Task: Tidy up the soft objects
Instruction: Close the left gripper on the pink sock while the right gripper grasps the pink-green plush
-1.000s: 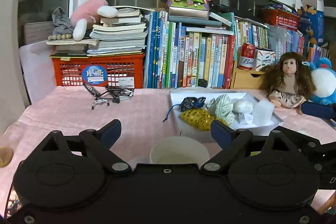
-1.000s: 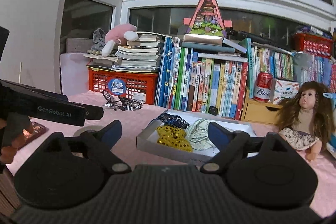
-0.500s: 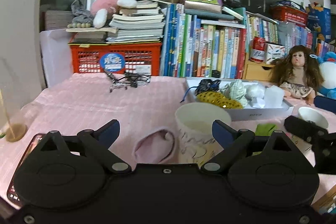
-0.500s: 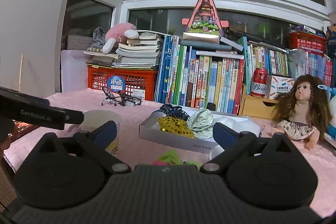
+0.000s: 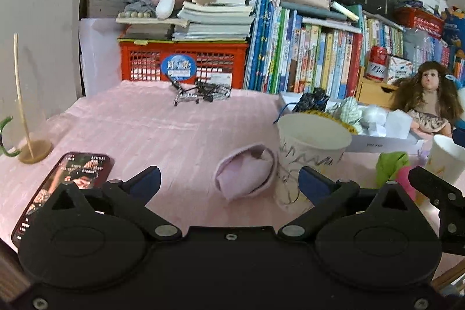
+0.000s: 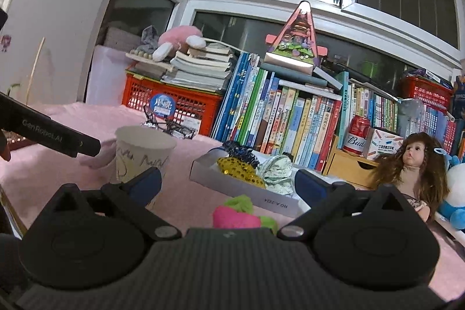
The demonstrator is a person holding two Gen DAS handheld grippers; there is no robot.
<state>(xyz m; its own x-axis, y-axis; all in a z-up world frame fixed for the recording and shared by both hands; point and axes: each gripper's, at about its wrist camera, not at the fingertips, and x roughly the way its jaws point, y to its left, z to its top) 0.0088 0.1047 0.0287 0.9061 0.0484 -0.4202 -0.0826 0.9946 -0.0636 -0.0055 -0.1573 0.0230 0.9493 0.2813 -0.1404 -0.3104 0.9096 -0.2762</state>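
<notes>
A rolled pale pink sock [image 5: 245,175] lies on the pink tablecloth beside a patterned paper cup [image 5: 312,148]. My left gripper [image 5: 229,182] is open and empty, just behind the sock. A green and pink soft bundle [image 6: 241,212] lies in front of my right gripper [image 6: 226,183], which is open and empty; the bundle also shows in the left wrist view [image 5: 392,166]. A white tray [image 6: 247,189] holds a yellow sequin pouch [image 6: 239,169], a dark pouch and a green patterned cloth. A second paper cup [image 5: 444,157] stands at the right.
A phone [image 5: 65,185] lies at the front left, near a stick on a round base [image 5: 33,153]. Glasses [image 5: 200,93] lie at the back before a red crate [image 5: 183,64] and a row of books. A doll [image 6: 411,164] sits at the right.
Both grippers have pulled back and lowered toward the table's near side. The pink sock, the phone and the green and pink bundle have come into view. Both grippers stay open.
</notes>
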